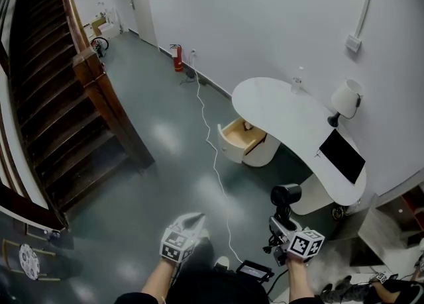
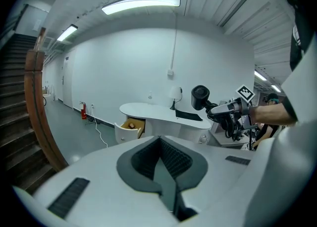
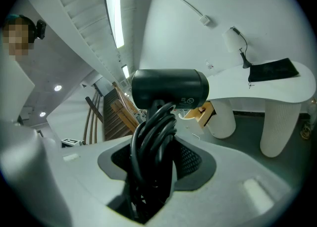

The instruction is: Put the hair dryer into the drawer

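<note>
The hair dryer (image 3: pixel 168 88) is a stubby matte-black plastic barrel on a handle, with its rubbery cord (image 3: pixel 148 132) looped along that handle. The right gripper (image 3: pixel 157 159) clamps handle and cord together and holds the dryer upright in the air, well short of the open, wood-lined drawer (image 1: pixel 242 138) under the smooth white tabletop's (image 1: pixel 278 107) left end. The dryer is likely light, rigid and top-heavy, and its loose cord loops may slip. The left gripper (image 2: pixel 161 144) is closed and empty.
</note>
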Tool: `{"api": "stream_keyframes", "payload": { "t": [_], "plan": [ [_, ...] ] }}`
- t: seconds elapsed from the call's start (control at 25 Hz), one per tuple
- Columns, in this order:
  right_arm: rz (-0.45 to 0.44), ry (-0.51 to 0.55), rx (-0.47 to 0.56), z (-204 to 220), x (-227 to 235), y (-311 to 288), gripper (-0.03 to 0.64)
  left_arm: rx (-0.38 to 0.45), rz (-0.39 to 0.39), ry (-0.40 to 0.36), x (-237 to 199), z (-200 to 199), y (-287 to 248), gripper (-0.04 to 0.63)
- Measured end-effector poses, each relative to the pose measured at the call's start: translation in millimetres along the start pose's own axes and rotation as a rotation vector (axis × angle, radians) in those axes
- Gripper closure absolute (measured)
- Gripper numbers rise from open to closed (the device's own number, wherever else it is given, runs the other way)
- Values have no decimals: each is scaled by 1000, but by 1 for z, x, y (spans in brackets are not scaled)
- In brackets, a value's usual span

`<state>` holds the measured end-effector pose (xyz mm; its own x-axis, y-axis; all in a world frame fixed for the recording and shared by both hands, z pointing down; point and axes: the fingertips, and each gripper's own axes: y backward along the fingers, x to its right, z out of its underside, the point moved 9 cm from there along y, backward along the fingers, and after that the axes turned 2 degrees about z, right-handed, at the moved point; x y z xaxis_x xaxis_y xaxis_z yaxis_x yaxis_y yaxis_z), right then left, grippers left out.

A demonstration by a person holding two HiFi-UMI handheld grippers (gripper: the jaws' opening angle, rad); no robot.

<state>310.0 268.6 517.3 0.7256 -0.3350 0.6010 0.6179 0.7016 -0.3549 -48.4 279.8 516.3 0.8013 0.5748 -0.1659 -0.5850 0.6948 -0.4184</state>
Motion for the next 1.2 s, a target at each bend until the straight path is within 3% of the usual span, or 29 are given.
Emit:
{"api": "stream_keyframes", "payload": {
  "t": [0.28,0.88,1.2],
  "plan": [
    [22,5,-10,-21,10,-42,425,-11,25,12,-35,-7,-33,583],
    [68,-7,27,-101,4,-181,425,-14,86,-4,-183,-70,-110,583],
    [112,12,41,-126,-2,-217,425,-20,125,-6,-230,-84,-137,583]
  ]
}}
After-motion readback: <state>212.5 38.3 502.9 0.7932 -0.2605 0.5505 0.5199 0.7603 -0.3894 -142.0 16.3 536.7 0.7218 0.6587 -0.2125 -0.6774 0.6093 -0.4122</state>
